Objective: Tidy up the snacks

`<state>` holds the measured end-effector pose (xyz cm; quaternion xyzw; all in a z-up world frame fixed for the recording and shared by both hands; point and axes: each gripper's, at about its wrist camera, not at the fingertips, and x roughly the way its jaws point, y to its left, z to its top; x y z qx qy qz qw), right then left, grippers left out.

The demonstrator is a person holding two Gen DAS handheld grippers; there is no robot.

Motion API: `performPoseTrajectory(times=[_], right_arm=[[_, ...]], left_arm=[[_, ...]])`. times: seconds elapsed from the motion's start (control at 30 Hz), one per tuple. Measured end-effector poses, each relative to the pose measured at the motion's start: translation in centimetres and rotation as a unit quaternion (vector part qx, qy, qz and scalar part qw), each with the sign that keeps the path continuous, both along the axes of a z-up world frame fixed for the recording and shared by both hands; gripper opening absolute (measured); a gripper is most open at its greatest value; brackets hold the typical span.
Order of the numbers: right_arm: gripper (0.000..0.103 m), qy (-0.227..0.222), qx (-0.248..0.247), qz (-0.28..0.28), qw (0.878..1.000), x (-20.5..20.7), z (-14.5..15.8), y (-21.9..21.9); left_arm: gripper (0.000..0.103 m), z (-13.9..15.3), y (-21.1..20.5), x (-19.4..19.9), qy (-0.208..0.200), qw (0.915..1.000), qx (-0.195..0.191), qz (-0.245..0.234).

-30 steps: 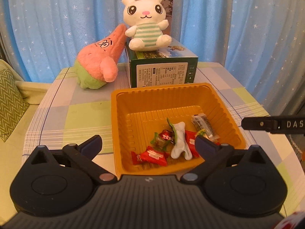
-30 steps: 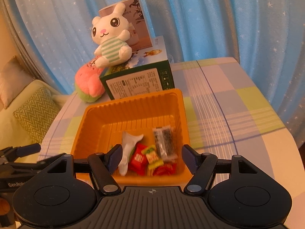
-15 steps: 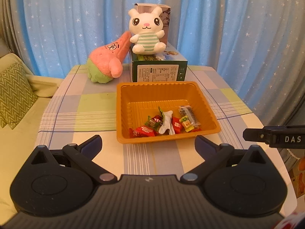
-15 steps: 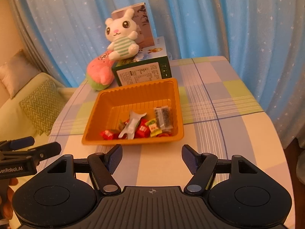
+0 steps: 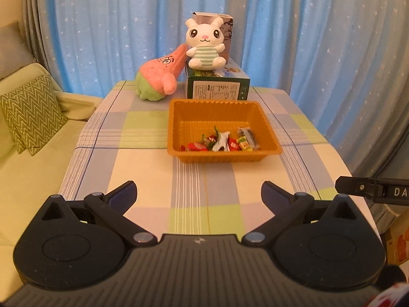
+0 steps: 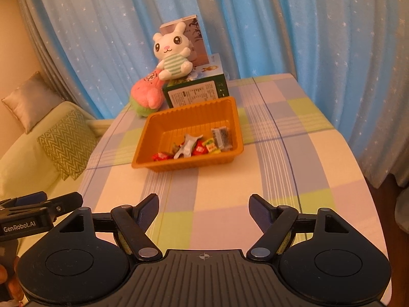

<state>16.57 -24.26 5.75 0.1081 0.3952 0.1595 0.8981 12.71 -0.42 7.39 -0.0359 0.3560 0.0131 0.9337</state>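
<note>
A table [image 5: 143, 176] draped in a checked cloth of pale blue, green and cream squares with thin blue and white lines filled most of both views. Behind it hung blue curtains [image 5: 107, 30] sprinkled with small white stars, covering the whole back of the room. To one side stood a pale green sofa [image 5: 23, 168] with a green zigzag-patterned cushion [image 5: 30, 112] leaning on its back. Toward the far half of the table sat an orange plastic tray [image 5: 179, 117], and the snacks [image 5: 222, 142] lay clustered along its near side: red, green, yellow and white wrappers and a dark packet. Just behind the tray stood a dark green box [image 5: 217, 89], with a white bunny plush [image 5: 205, 43] in a striped shirt sitting on top and a taller carton [image 5: 226, 28] behind the bunny. A pink star-shaped plush [image 5: 159, 76] with green shorts lay on the cloth, its tip leaning against the box. The left gripper [image 5: 198, 192] hovered over the near part of the table, well apart from the tray, its jaws spread wide with nothing between them. The right gripper [image 6: 203, 206] hung likewise over the near cloth, its jaws opening and holding nothing.
</note>
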Motion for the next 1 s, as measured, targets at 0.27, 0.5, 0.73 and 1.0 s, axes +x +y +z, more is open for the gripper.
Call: performPoseTrajectory(times=[0.27,0.5,0.73,1.0], right_arm=[[0.077,-0.007,-0.015,0.002,1.0,-4.3,0.5,-0.8],[0.077,-0.02,-0.024,0.006,0.999,-7.1,1.3,-0.9],[0.077,-0.017,-0.029,0.018,0.999,-9.0,1.3,-0.7],[0.077,-0.014,-0.033,0.016,0.999,-9.5,0.9,-0.6]], left_arm=[[0.103,0.6,-0.9,-3.6,-0.002,0.9998,-0.014,0.011],[0.103,0.9,-1.9,-5.8,-0.006,0.9999,-0.007,0.004],[0.103,0.9,-2.3,-7.4,-0.004,0.9999,0.006,0.009],[0.103,0.4,-2.2,-7.9,0.004,0.9999,-0.005,0.008]])
